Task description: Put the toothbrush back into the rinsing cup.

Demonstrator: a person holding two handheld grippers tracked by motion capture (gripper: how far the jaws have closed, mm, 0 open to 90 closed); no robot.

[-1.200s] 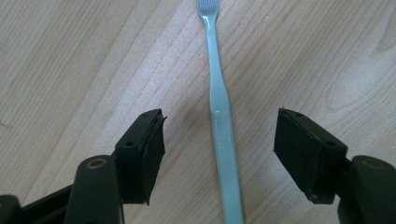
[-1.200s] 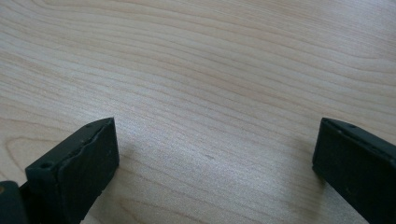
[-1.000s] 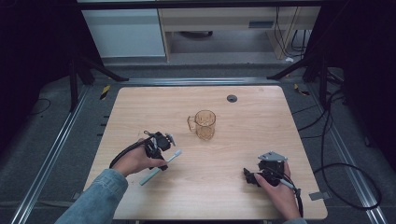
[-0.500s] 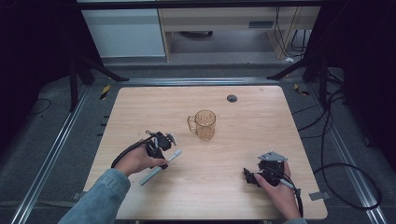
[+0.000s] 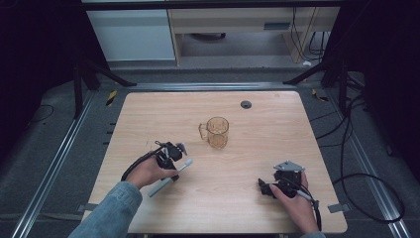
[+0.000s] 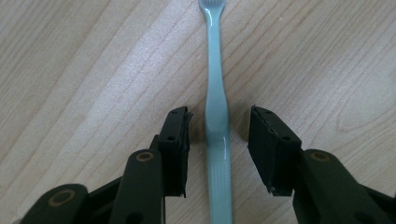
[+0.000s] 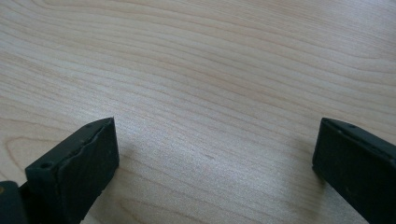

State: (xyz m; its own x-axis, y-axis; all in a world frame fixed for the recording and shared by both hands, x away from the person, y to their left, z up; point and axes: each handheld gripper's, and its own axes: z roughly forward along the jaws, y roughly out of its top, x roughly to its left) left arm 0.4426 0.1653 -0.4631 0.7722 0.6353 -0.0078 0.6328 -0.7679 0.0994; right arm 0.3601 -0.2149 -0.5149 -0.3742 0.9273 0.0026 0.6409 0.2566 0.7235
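Toothbrush (image 6: 216, 116), slim pale-green plastic with a ribbed grip, lies flat on the light wood-grain bench (image 5: 257, 109) at its left; the left hand-held gripper (image 6: 218, 140) straddles the handle, jaws just closing, pads not yet touching. Judged step: grasp; next, finish closing squarely and lift. Centre, a ribbed amber glass mug (image 5: 216, 132) stands upright; right hand-held gripper (image 7: 215, 154) rests spread wide, holding nothing.

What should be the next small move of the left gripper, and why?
Probably close the left gripper the rest of the way. Its jaws have just been closing and stand either side of the toothbrush handle, small gaps remaining, the brush lying flat on the table.
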